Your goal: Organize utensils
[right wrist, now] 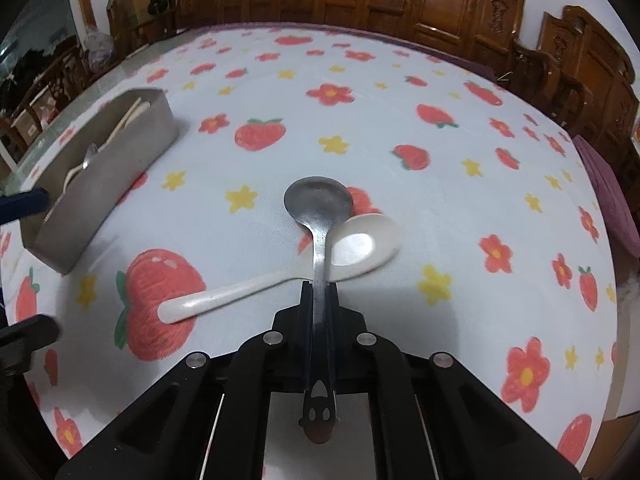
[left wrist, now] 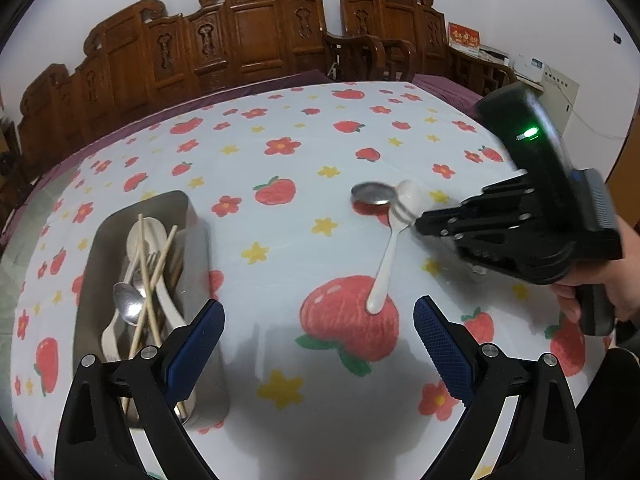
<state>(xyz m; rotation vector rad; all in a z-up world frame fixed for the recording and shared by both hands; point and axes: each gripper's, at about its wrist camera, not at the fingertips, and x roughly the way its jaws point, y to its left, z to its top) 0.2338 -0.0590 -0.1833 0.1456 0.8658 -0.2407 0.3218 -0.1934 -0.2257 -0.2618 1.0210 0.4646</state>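
Right gripper (right wrist: 319, 286) clamps metal spoon (right wrist: 319, 208), seemingly lifted.

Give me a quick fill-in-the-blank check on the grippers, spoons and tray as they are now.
1. The right gripper is shut on the handle of the ____ spoon.
2. The white spoon lies on the tablecloth, partly ____ the held spoon.
3. The left gripper is ____ and holds nothing.
4. The chopsticks lie in the metal ____.

Missing words: metal; under; open; tray
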